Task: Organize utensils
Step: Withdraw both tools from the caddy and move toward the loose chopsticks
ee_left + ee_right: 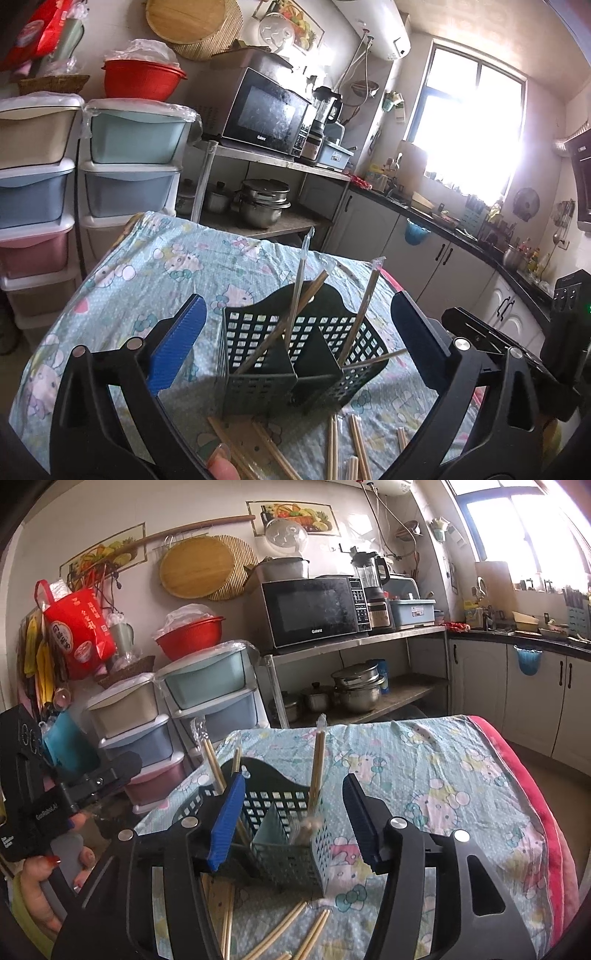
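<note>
A dark, grid-walled utensil caddy (295,354) stands upright on the table (155,266), which is covered with a pale blue cartoon-print cloth. Inner dividers split the caddy into compartments. Several pairs of wrapped chopsticks (364,314) stand in it, leaning at different angles, their clear wrapper tips poking above the rim; one pair (373,360) lies nearly flat, sticking out through the right side wall. From the right wrist view, one pair (317,771) stands almost upright in the compartment right of the divider, and others lean out to the left (which compartment each of those sits in I cannot tell, since the gripper finger hides them).

More loose chopsticks (354,450) lie on the cloth just in front of the caddy, some in paper sleeves.

The left gripper (297,338) has its jaws spread wide on either side of the caddy, pads clear of its walls and holding nothing. The right gripper (293,821) is partly open around the caddy's right half; its pads appear not to press on anything.

Behind the table are stacked pastel storage drawers (207,686), with a red colander (190,635) on top.
</note>
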Tool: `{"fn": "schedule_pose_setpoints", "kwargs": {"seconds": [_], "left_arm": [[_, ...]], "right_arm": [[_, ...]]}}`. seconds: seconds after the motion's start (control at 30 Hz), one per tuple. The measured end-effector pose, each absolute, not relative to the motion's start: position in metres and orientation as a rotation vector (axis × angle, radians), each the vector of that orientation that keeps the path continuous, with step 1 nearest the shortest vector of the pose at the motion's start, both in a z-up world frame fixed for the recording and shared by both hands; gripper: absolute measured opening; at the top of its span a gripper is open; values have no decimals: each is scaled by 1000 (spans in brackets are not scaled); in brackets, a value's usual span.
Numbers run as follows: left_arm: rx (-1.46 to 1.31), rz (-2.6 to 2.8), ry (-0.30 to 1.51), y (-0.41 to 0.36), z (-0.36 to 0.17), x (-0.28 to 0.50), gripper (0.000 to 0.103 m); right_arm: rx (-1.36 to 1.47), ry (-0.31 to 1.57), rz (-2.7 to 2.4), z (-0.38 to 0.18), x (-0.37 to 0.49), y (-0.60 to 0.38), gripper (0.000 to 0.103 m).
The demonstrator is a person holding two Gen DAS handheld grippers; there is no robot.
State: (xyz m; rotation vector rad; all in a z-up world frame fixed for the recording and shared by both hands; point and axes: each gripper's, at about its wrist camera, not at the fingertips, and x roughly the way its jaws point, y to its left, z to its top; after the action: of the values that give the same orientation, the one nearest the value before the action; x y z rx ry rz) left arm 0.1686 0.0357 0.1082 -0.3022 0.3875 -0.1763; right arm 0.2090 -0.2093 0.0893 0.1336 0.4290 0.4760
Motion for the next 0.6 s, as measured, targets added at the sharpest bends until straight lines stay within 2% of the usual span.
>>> {"fn": "schedule_pose_setpoints", "kwargs": {"seconds": [0.6], "left_arm": [[-293,-181,422,28,94,136,92]], "right_arm": [[108,469,468,73,179,-223,53]]}}
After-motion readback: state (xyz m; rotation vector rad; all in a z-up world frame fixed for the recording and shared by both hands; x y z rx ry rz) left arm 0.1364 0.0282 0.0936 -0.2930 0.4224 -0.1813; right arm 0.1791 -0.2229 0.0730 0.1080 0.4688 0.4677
